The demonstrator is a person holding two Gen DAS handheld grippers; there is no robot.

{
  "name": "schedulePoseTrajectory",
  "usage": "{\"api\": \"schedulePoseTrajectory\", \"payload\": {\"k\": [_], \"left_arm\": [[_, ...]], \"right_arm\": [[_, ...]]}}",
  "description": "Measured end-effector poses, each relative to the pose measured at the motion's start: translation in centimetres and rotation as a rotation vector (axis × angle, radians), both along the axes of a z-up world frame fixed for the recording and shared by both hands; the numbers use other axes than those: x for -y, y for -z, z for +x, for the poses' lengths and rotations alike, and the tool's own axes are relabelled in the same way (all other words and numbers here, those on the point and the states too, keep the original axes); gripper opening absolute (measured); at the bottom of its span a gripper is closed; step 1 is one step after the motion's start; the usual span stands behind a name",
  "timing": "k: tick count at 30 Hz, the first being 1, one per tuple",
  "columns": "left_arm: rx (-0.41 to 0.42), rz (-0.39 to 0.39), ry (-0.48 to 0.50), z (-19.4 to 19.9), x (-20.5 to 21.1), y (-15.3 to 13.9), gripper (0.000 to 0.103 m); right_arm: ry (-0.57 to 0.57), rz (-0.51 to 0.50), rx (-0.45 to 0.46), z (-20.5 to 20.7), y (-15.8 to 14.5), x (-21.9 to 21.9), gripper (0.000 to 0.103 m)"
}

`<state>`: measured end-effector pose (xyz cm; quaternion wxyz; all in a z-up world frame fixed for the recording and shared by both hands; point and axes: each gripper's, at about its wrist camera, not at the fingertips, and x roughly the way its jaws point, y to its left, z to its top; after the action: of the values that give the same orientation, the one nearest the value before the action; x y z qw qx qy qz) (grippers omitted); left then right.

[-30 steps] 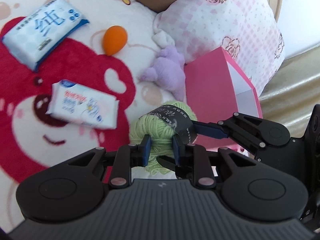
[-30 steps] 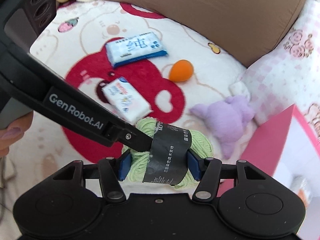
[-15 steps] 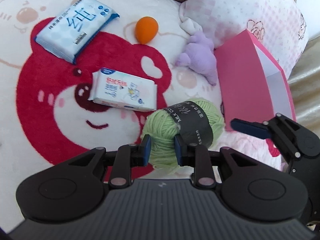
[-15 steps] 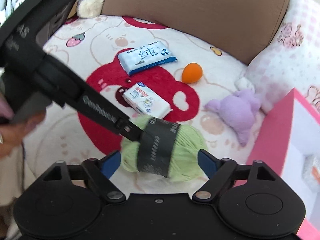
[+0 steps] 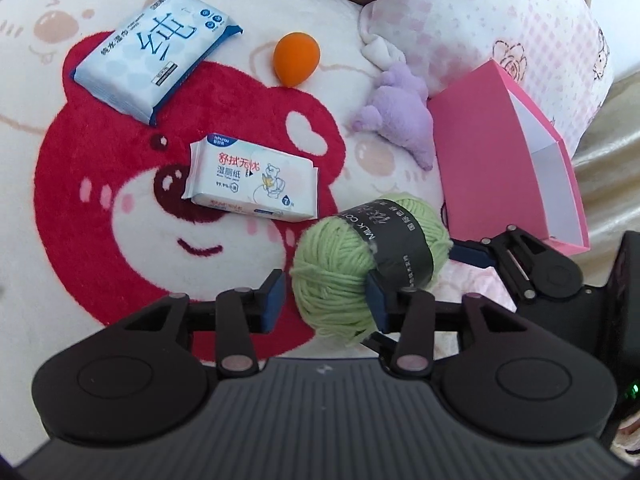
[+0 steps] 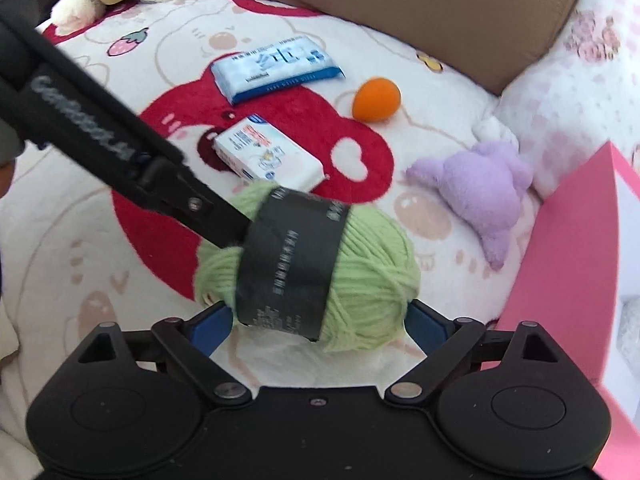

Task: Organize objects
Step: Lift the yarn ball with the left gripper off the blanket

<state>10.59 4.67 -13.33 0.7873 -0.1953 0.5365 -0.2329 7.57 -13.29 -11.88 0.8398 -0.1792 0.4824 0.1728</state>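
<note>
The yarn ball (image 5: 368,264), from the left wrist, lies on the blanket (image 5: 60,280) beside the pink box (image 5: 496,168), the left tool (image 5: 326,298) opening, one pad off it; wipes, sponge and plush remain unsorted. From the right wrist, the right tool (image 6: 320,320) is opening wide around the yarn without gripping; nothing looks boxed yet.

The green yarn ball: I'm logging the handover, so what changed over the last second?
The right gripper let go of the yarn ball; its jaws are opening around it. The left gripper jaws are opening too, yarn between them. Wipes packs, orange egg, purple plush and pink box stayed put.
</note>
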Motion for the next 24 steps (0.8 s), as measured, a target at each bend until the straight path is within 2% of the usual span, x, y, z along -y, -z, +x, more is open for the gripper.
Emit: {"api": "schedulePoseTrajectory", "payload": {"k": [5,10,18,20,24], "left_arm": [[0.014,-0.058,-0.019,0.0,0.1,0.6,0.043],[-0.006,-0.149,-0.038,0.3,0.0,1.6,0.034],[-0.003,-0.17,-0.039,0.4,0.3,1.5,0.029],[0.003,-0.164,-0.023,0.2,0.5,0.9,0.029],[-0.04,-0.121,0.01,-0.4,1.2,-0.2,0.027]], "right_arm": [[0.062,0.066,0.001,0.2,0.5,0.9,0.095],[0.085,0.132,0.011,-0.1,0.4,1.3,0.087],[0.132,0.203,0.004,-0.1,0.1,2.2,0.075],[0.145,0.205,0.01,-0.5,-0.1,2.2,0.073],[0.162,0.186,-0.002,-1.2,-0.6,1.9,0.073]]}}
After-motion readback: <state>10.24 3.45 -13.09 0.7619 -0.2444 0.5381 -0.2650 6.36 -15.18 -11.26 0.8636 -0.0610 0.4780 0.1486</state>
